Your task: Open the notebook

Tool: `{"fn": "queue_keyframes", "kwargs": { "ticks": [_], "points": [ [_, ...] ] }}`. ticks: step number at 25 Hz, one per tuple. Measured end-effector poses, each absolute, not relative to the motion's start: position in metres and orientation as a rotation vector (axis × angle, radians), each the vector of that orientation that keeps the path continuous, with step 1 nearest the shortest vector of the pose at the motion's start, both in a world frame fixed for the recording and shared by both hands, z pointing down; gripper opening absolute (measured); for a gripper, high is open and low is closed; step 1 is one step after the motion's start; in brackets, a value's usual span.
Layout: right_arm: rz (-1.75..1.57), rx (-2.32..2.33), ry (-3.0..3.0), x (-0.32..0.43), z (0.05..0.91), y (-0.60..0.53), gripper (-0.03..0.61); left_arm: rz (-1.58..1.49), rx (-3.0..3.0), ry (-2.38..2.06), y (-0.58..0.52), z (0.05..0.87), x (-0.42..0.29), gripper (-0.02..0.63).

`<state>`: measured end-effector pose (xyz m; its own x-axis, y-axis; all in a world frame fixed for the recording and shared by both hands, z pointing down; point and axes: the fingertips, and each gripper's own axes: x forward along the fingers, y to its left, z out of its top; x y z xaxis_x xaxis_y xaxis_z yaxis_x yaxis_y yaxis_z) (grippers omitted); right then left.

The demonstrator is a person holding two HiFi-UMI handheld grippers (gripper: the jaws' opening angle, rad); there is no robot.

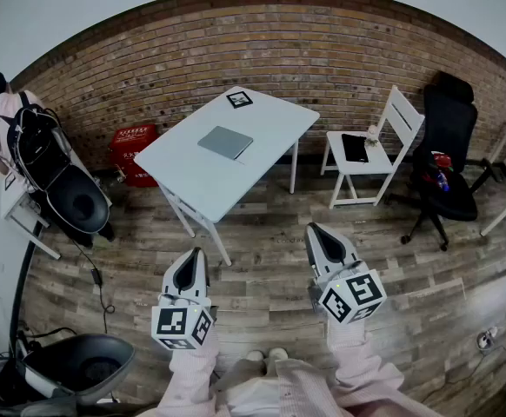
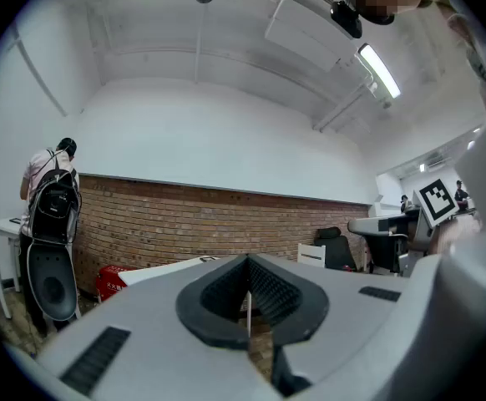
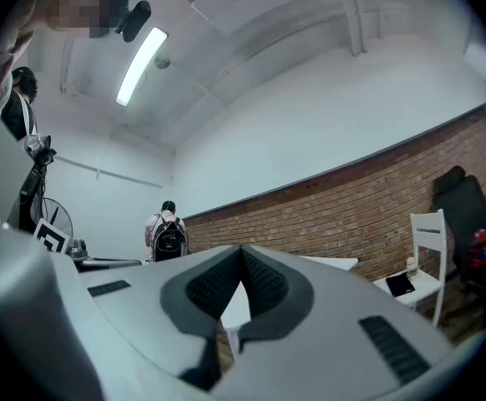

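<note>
Notebook [image 1: 225,142] lies closed on the white table [image 1: 270,115], well ahead of both claws; left gripper [image 1: 191,259] and right gripper [image 1: 320,234] each have jaws pressed together, holding nothing

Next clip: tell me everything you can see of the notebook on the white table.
The notebook is a thin, plain grey rectangle with rounded corners, closed; no detail shows on its cover. It lies flat near the middle of the white table, its sides roughly in line with the table's edges. Only the tabletop touches it; a black-and-white marker tile sits apart, near the far corner.
</note>
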<state>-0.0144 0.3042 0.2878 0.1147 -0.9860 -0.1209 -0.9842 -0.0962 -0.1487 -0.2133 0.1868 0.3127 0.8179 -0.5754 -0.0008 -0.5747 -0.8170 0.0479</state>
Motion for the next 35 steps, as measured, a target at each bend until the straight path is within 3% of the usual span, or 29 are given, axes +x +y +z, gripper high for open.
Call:
{"fn": "queue_keyframes", "kwargs": {
  "ticks": [25,27,35],
  "points": [
    [-0.069,-2.189,2.014,0.019,0.316,0.296,0.014,-0.025,2.928,-0.931,0.190,0.331,-0.180,-0.008],
    [-0.084,-2.187,2.007,0.021,0.317,0.294,0.069,-0.013,2.922,-0.933,0.189,0.334,-0.180,-0.008],
    [-0.086,-2.195,2.020,0.023,0.322,0.277,0.138,0.020,2.891,-0.951,0.181,0.345,-0.182,-0.008]
  ]
}}
